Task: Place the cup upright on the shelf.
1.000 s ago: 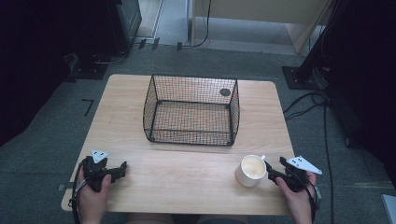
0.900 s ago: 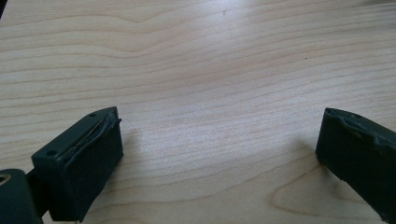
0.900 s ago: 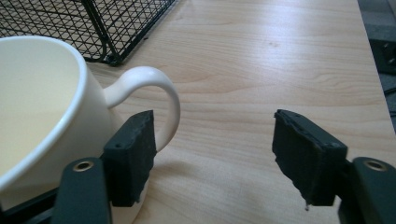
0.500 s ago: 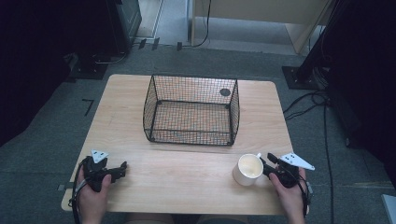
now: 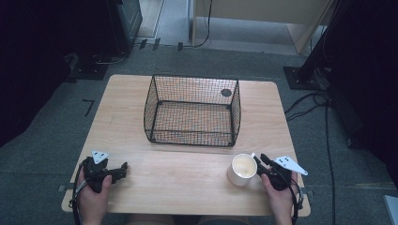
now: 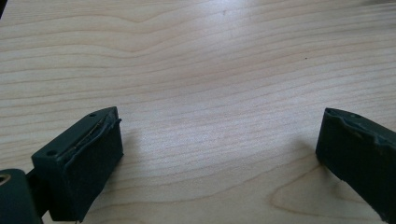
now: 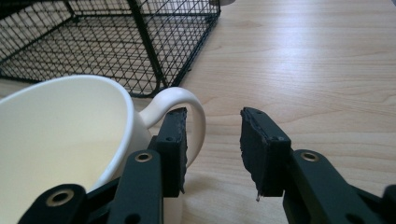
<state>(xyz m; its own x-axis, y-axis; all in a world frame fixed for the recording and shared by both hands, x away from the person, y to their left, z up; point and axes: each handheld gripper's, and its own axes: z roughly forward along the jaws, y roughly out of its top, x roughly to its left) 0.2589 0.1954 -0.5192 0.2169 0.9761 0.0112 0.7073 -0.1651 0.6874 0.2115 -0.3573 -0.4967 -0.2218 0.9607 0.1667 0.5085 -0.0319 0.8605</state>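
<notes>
Cream ceramic mug (image 5: 243, 169) upright on pale wooden desk (image 5: 187, 187), near front right edge, in front of right front corner of black wire mesh basket (image 5: 192, 110), apart from it. Handle (image 7: 184, 109) pointing toward right gripper (image 5: 261, 163), loop seen in right gripper view just ahead of left-hand jaw there. Right gripper (image 7: 214, 135) low at desk level, held in right hand (image 5: 280, 197); jaws narrowed, just been closing, gap between them holding outer curve of handle; one pad tucked inside loop beside mug wall, other pad standing free of handle with bare desk showing in gap. No pinch seen yet, mug resting on desk.

Left gripper (image 5: 123, 167) at front left of desk in left hand (image 5: 94, 199), well apart from mug and basket. Left gripper view: jaws spread wide over bare wood grain, nothing between pads (image 6: 88, 163).

Basket sitting mid-desk toward rear, open top, small dark round spot (image 5: 226, 93) on desk behind its right rear corner. Cables trailing from both grippers off front edge.
</notes>
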